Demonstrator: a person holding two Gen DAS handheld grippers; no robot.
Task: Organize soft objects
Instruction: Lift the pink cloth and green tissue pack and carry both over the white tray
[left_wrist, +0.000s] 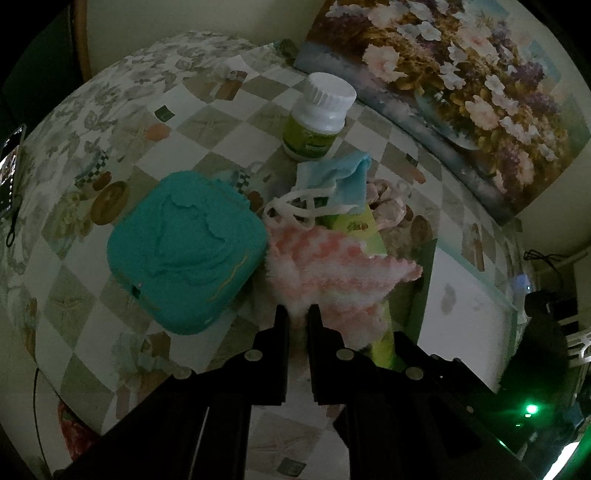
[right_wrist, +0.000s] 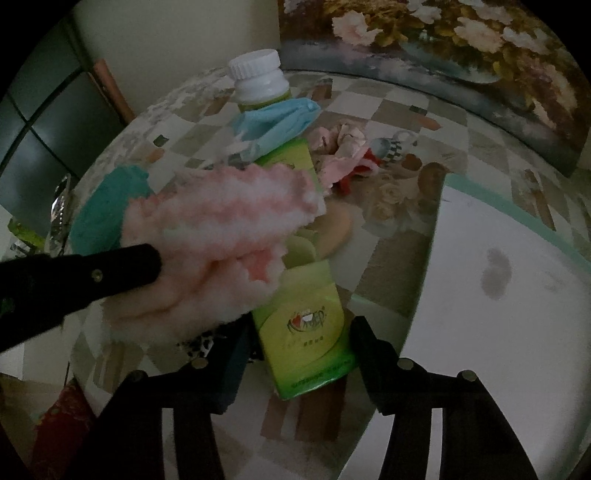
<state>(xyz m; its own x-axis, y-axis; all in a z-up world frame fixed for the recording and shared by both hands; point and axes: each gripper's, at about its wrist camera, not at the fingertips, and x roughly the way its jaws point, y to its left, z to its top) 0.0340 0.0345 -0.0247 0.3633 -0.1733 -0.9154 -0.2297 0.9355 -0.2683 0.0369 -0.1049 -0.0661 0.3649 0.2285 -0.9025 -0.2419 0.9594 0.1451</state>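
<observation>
My left gripper (left_wrist: 297, 310) is shut on a fluffy pink-and-white cloth (left_wrist: 332, 266) and holds it above the table; the right wrist view shows the same cloth (right_wrist: 221, 221) hanging from a black finger (right_wrist: 110, 273). Under it lies a long green box (right_wrist: 306, 332), and my right gripper (right_wrist: 301, 328) has a finger against each long side of its near end. A light blue cloth (left_wrist: 347, 177) drapes over the box's far end. A teal fuzzy square pad (left_wrist: 184, 251) lies to the left, and a crumpled pale pink cloth (right_wrist: 343, 147) to the right.
A white-capped bottle (left_wrist: 317, 114) with a green label stands behind the blue cloth. A white net-like piece (left_wrist: 303, 206) lies beside the box. A flower painting (left_wrist: 461, 92) leans along the back right. The round checkered table's edge (right_wrist: 517, 221) curves at the right.
</observation>
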